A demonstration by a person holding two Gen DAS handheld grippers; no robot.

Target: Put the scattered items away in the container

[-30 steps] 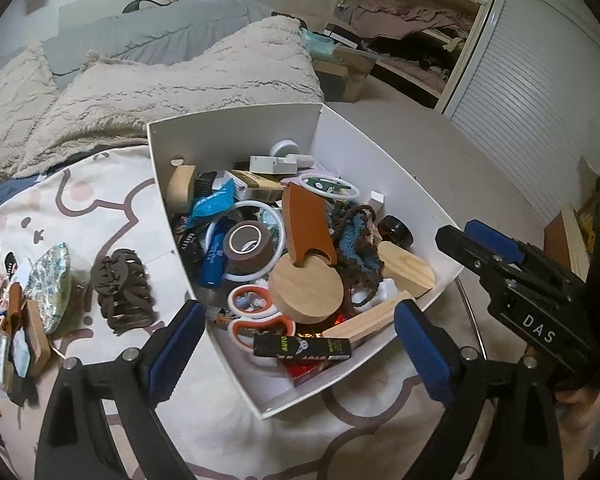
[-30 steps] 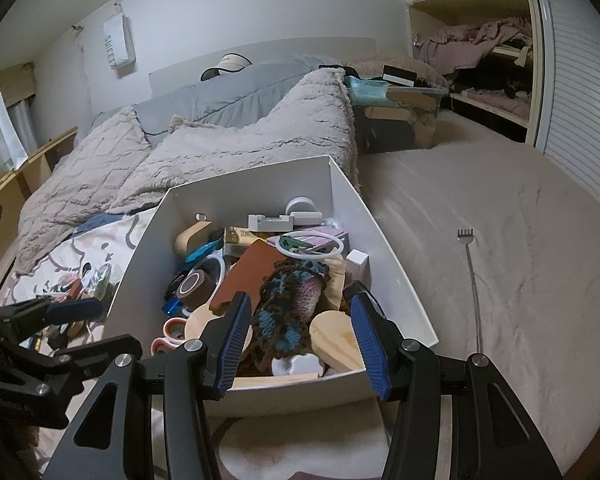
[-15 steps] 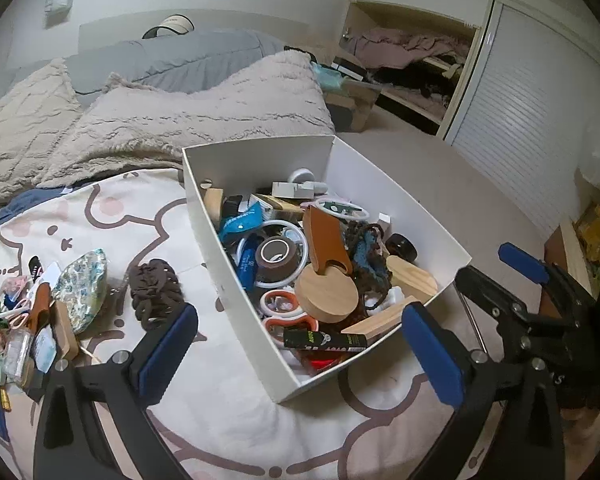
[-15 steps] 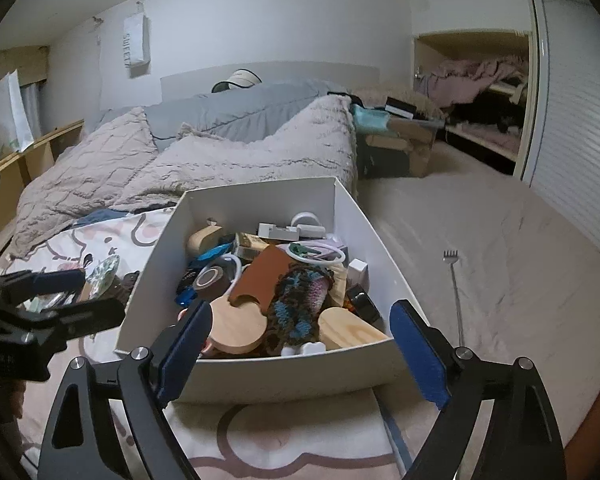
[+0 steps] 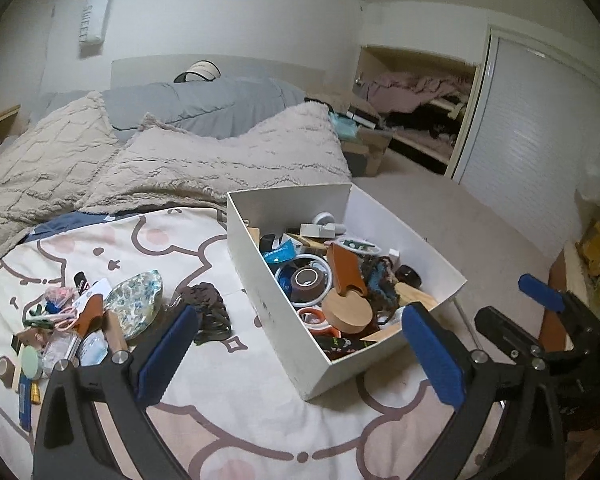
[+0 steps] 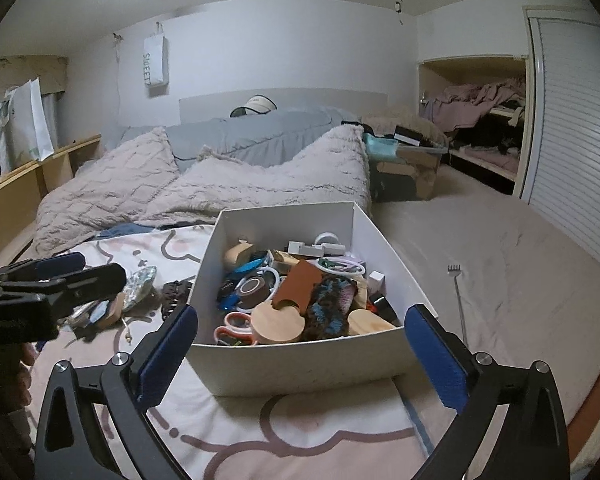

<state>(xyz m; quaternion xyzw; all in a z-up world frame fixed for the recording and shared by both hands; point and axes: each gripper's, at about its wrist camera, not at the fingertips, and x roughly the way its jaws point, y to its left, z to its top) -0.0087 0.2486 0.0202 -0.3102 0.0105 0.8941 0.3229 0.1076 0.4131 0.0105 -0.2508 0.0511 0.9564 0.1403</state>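
Observation:
A white box (image 5: pixel 284 320) sits on the cartoon-print sheet, crammed with a tape roll (image 5: pixel 306 278), a round wooden disc (image 5: pixel 346 314), a brown leather piece (image 5: pixel 344 268) and a knitted bundle (image 6: pixel 330 300). Left of it lie a dark hair claw (image 5: pixel 210 312), a floral pouch (image 5: pixel 136 296) and a heap of small items (image 5: pixel 60 332). My left gripper (image 5: pixel 300 311) hovers open and empty short of the box's near corner. My right gripper (image 6: pixel 301 312) hangs before the box's front wall (image 6: pixel 300 364), its jaws opening with nothing between them.
A beige quilted blanket (image 5: pixel 180 160) and grey pillows fill the bed behind the box. A metal back scratcher (image 6: pixel 458 300) lies on the carpet to the right. Beyond it are a cardboard box (image 6: pixel 404 172) and an open closet with clothes.
Both grippers have drawn back and upward from the box, which now looks smaller. The right jaws, half closed over the knitted bundle before, have spread wide.

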